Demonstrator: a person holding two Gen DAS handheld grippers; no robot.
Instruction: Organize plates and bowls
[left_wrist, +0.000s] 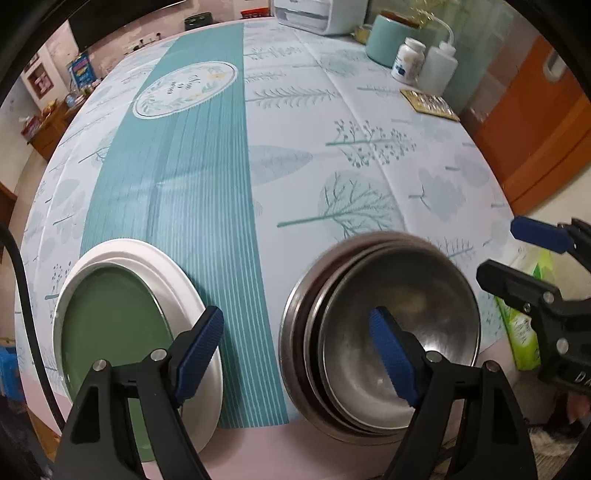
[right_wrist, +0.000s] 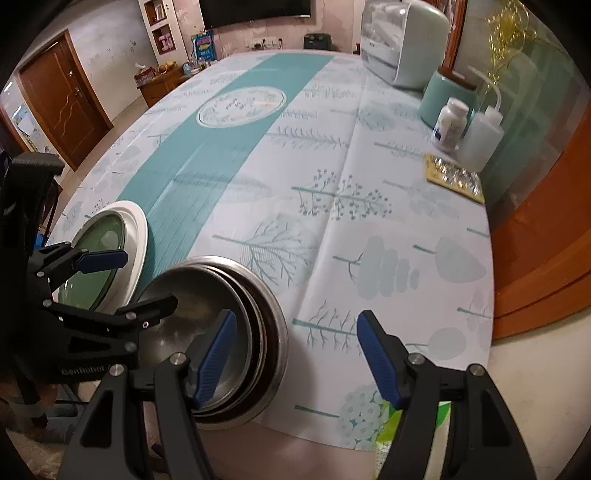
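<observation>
A stack of steel bowls (left_wrist: 384, 325) sits at the table's near edge; it also shows in the right wrist view (right_wrist: 236, 317). Left of it lies a green plate (left_wrist: 110, 325) on a white plate (left_wrist: 173, 273), seen too in the right wrist view as green plate (right_wrist: 99, 240) and white plate (right_wrist: 136, 221). My left gripper (left_wrist: 299, 350) is open and empty, hovering between the plates and the bowls; it shows in the right wrist view (right_wrist: 125, 280). My right gripper (right_wrist: 295, 358) is open and empty, just right of the bowls; it shows in the left wrist view (left_wrist: 513, 254).
A patterned tablecloth (right_wrist: 332, 206) covers the table. At the far right stand a white pill bottle (right_wrist: 448, 123), a squeeze bottle (right_wrist: 480, 138), a teal canister (right_wrist: 443, 96), a blister pack (right_wrist: 454, 177) and a white appliance (right_wrist: 402, 44). A green packet (left_wrist: 524, 332) hangs below the near edge.
</observation>
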